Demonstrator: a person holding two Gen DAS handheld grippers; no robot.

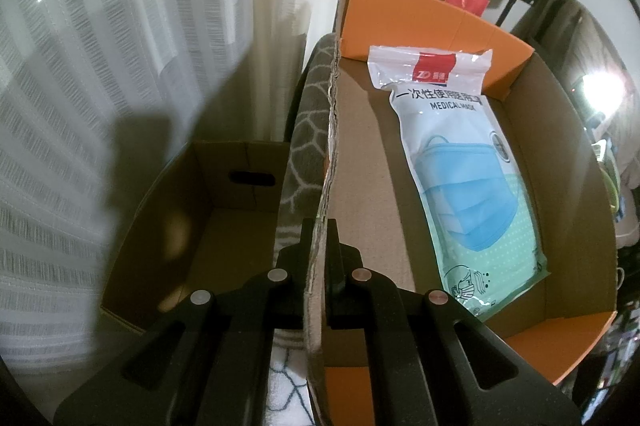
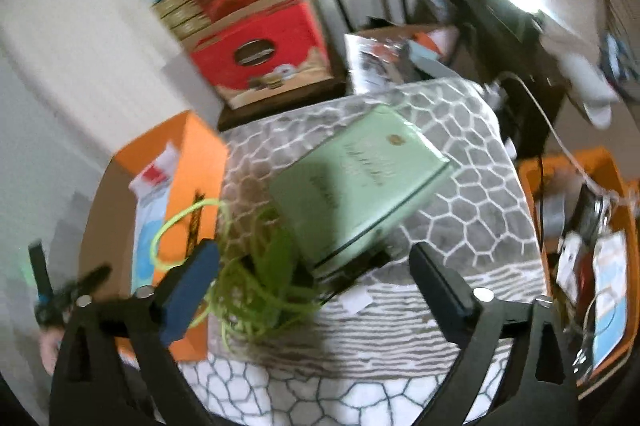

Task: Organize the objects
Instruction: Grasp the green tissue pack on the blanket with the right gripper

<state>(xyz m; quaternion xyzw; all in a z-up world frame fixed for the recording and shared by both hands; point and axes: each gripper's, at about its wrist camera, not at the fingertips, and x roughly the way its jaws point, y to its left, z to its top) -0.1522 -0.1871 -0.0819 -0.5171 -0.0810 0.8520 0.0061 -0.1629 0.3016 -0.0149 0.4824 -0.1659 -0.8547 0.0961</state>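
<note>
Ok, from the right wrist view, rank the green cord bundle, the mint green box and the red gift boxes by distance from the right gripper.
From the right gripper:
1. Green cord bundle, just inside the left finger.
2. Mint green box, ahead on the patterned cloth.
3. Red gift boxes, stacked at the back.

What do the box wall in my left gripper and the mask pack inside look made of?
Box wall: corrugated cardboard, matt brown; its ragged top edge shows layers. The left gripper is shut on it. Mask pack: glossy printed plastic film, likely a soft pouch; glare and wrinkles near its sealed top suggest that.
</note>
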